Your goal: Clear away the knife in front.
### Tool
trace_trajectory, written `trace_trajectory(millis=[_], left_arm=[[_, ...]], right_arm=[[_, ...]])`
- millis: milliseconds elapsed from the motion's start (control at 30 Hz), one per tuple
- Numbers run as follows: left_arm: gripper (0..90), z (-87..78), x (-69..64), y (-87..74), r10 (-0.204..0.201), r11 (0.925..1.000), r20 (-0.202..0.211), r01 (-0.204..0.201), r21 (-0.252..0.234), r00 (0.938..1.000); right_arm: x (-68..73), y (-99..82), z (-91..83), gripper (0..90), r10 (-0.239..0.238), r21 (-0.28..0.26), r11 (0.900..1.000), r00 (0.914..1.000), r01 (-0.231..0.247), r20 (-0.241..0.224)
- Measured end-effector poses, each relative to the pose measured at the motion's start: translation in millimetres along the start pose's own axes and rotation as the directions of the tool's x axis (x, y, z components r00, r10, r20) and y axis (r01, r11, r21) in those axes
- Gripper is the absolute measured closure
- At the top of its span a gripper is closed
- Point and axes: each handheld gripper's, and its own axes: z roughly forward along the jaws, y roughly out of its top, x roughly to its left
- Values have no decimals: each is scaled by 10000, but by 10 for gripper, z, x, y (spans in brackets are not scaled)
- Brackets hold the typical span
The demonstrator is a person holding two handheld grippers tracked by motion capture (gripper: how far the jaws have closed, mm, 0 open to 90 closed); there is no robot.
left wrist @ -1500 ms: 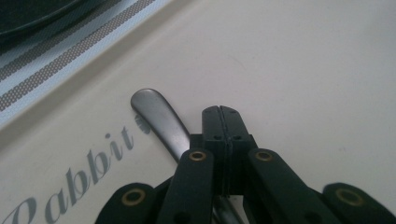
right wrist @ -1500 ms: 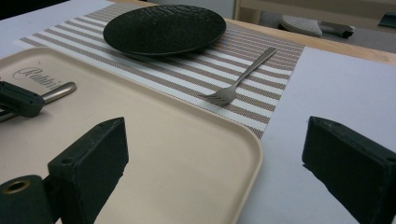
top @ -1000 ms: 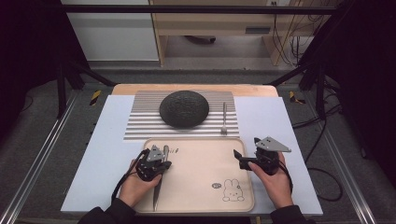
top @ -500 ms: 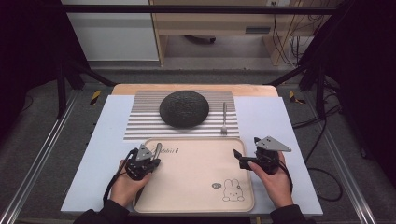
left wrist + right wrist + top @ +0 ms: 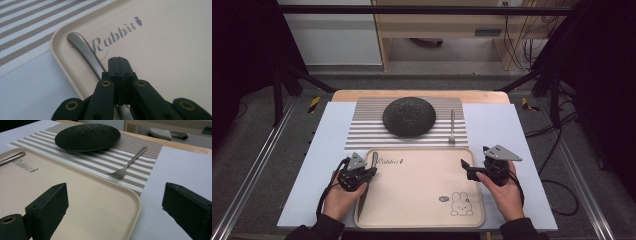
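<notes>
A beige tray [image 5: 422, 200] printed with "Rabbit" and a bunny lies at the table's near edge. A metal knife [image 5: 373, 161] lies along the tray's left rim, and its handle [image 5: 83, 48] runs out from under my left gripper [image 5: 371, 172]. That gripper's jaws [image 5: 117, 60] are shut flat together with nothing between their tips; whether they press on the knife I cannot tell. My right gripper [image 5: 468, 170] stands open over the tray's right side [image 5: 87, 202], jaws wide apart [image 5: 117, 207] and empty.
Behind the tray a striped placemat [image 5: 367, 130] carries a black plate [image 5: 409, 116] and, to its right, a fork [image 5: 452, 127]. The plate [image 5: 87, 136] and fork [image 5: 130, 162] lie ahead of the right gripper. A pale blue sheet [image 5: 512, 130] covers the table.
My left hand and gripper have slid left toward the tray's left rim, and the knife has shifted left with them. The right gripper has stayed in place.
</notes>
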Motion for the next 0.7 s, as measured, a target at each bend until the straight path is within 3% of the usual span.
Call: trace_trajectory(millis=[33, 67, 200, 367, 467, 633, 700], left_arm=[[900, -35, 13, -4, 8, 9994, -48, -10, -352, 10000], [900, -35, 13, -4, 8, 9994, -48, -10, -352, 10000], [900, -112, 31, -22, 1, 9936, -256, -30, -1128, 9997], [900, -167, 42, -52, -61, 9887, -414, -1, -1500, 9991], [900, -248, 68, -70, -247, 9800, -571, 129, -1986, 9981], [900, -294, 86, -112, -376, 9755, -802, 192, -2192, 9961], [855, -309, 83, -135, -421, 9712, -805, 219, -2373, 9959]], right_arm=[[1, 4, 1, 67, -19, 21, 10000, 10000, 19, -14], [1, 4, 1, 67, -19, 21, 10000, 10000, 19, -14], [3, 32, 23, 68, -12, 27, 10000, 9999, 12, -110], [5, 74, 53, 69, 17, 21, 10000, 9998, -17, -180], [20, 151, 86, 69, -69, 87, 9999, 9994, 72, -343], [8, 273, 131, 72, 5, 253, 9997, 9997, 2, -263], [0, 353, 160, 70, -71, 330, 9994, 9998, 78, -198]])
